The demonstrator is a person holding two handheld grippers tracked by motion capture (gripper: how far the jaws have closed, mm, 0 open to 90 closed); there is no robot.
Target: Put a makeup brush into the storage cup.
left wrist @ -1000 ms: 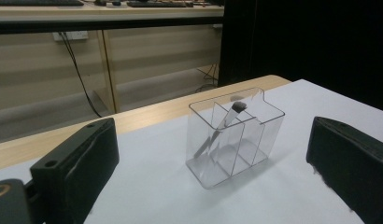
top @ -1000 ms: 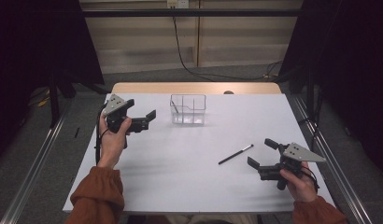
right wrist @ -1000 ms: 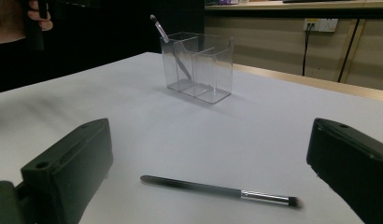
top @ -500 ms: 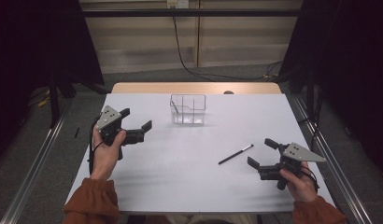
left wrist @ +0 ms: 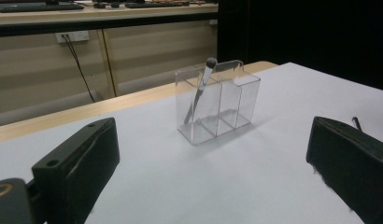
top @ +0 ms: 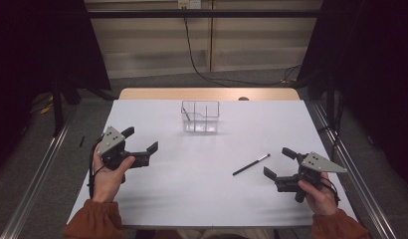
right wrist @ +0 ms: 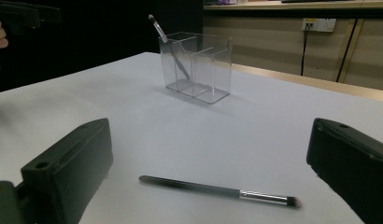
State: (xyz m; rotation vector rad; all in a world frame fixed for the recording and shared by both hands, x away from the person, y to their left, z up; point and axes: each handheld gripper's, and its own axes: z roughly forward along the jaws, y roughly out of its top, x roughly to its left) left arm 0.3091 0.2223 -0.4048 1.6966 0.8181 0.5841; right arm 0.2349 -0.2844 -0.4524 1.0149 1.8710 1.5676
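one brush (left wrist: 199,91) already standing in the clear organizer (top: 200,117), second brush (top: 251,165) left lying at ten o'clock of the spread, empty right gripper (top: 277,164).

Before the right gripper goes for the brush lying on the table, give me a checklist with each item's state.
1. Right gripper open: ok, jaws wide apart.
2. Loose brush free: ok, it lies flat on the table between those jaws, untouched.
3. Left gripper out of the way: ok, open, on the far side of the table from the brush.
4. Clear organizer upright: ok.
5. Free compartment: ok, one brush leans in an end compartment; the others look empty.
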